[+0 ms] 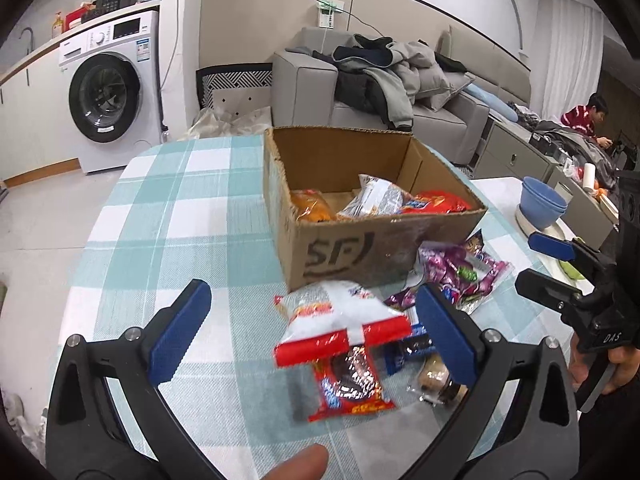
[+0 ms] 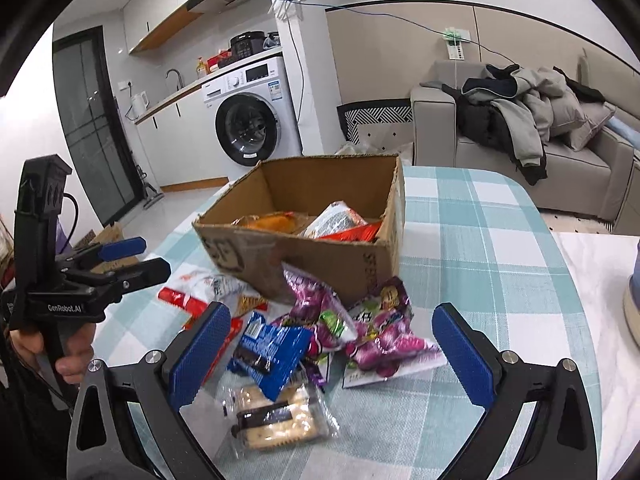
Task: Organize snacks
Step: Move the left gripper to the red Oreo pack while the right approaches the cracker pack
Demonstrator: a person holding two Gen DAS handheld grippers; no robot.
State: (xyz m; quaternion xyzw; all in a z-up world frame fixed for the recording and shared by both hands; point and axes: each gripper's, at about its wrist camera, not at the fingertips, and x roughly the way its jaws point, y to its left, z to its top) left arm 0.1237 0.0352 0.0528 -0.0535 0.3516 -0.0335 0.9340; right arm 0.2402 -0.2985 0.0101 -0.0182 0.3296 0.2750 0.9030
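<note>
While both tools hang over the checked table point(image 1: 168, 208), I record the following. My left gripper point(image 1: 316, 328) stands wide open and empty; my right gripper point(image 2: 332, 354) likewise, jaws fully spread, nothing between them.

The cardboard box point(image 1: 384, 248) sits at twelve o'clock from either tool and already holds several packets. The loose snacks lie on the cloth just in front of its near wall.

From the left fingers, the red-and-white packet point(image 1: 332, 320) lies dead ahead at twelve o'clock, inside the span of the jaws, its long axis running roughly from eleven to five. A smaller red packet point(image 1: 352, 388) rests partly under its near end.

From the right fingers, the blue packet point(image 2: 272, 352) lies at eleven o'clock, the purple candy bags point(image 2: 360, 328) at twelve to one, and the clear biscuit pack point(image 2: 276, 416) nearest, at about six o'clock.

Judgement: the left hand is nearer the red-and-white packet, the right nearer the blue and purple ones. Whether the purple lot is two bags or three, I cannot settle; they overlap
</note>
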